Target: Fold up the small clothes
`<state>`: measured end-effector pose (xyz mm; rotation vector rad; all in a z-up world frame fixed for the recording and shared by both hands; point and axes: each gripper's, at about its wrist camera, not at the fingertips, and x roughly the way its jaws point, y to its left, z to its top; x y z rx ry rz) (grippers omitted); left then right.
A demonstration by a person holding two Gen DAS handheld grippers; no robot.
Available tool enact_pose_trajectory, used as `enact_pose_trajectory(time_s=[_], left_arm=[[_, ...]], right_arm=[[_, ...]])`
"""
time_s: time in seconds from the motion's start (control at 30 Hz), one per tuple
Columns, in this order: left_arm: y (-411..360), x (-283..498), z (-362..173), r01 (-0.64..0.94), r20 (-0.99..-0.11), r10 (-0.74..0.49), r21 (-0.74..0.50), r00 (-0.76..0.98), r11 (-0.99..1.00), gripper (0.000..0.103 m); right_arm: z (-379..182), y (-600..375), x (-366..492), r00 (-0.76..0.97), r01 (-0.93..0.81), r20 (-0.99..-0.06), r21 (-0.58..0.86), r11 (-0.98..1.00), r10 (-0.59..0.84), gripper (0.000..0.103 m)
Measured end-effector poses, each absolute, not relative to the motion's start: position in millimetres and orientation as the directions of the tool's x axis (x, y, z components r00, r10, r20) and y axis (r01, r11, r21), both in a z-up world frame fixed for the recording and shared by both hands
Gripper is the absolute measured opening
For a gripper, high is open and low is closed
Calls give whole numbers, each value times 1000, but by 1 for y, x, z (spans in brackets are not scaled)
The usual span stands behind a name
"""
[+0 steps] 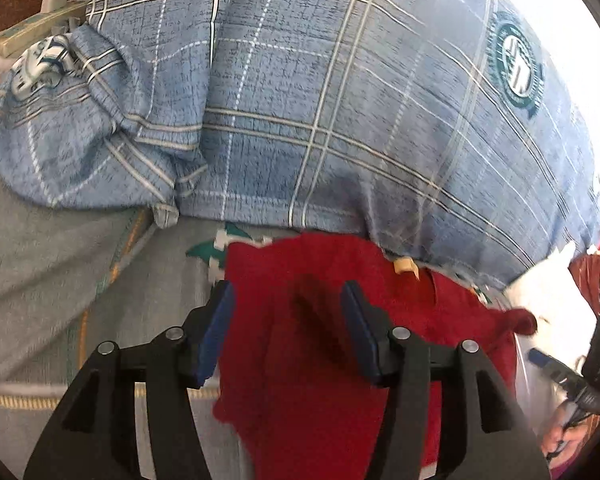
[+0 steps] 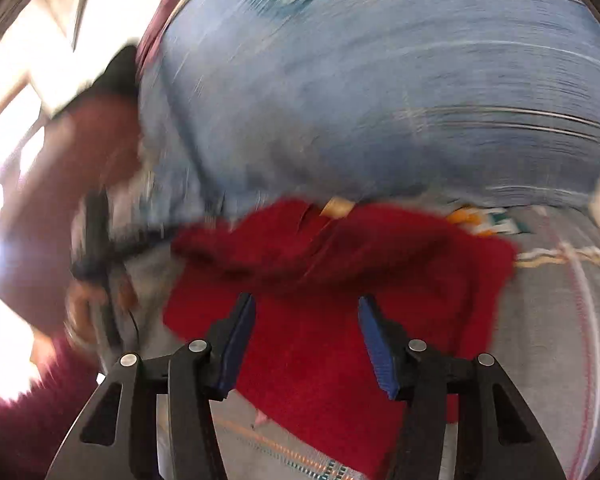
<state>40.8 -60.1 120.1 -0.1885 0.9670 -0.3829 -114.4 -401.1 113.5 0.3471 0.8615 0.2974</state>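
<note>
A small red garment [image 1: 440, 304] lies crumpled on a grey bed cover [image 1: 40, 280], with a cream tag showing at its far edge. My left gripper [image 1: 286, 292] hovers over the garment's left part, jaws apart, blue pads touching nothing. In the right wrist view, which is blurred, the same red garment [image 2: 420, 264] spreads under my right gripper [image 2: 306, 304]. Its jaws also stand apart, with only flat cloth seen below the gap. Part of the right gripper's black frame [image 1: 596, 344] shows at the right edge of the left wrist view.
A large blue plaid cloth [image 1: 340, 100] with a round green badge bulges just behind the garment. A white charger and power strip [image 1: 40, 20] lie at the far left. A person's hand and dark red sleeve [image 2: 80, 184] hold the other gripper at the left.
</note>
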Motion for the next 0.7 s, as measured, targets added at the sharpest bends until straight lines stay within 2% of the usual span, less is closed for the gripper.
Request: enact_pose_trajectory(time_s=[0.07,0.13,0.4,0.53,0.63,0.7], left_arm=[[-57,27,120,247,-758,-396,-311,518,918,54],[-55,14,119,257,-762,-377,-280,526,925,54],[-71,10,111,307,-798,-357,-226,485,924,54],[-97,24,105,346,-807,-333,-172,487,922,54],[-109,47,86,309,-831,-272,-129,484,942,55],[-111,64,64,277,-876,-234,-122,421,953,55]], right_arm=[[100,-385,-101,599,-116,-737,306,945,313,54],[90,-386,-82,600,-71,-758,268,961,256,54],[71,-448,-8,633,237,-764,339,911,120,55],[79,-451,-25,651,233,-752,333,914,108,56],[74,-445,-36,619,235,-786,185,954,0,56],[59,-454,-32,566,249,-824,150,957,-18,54]])
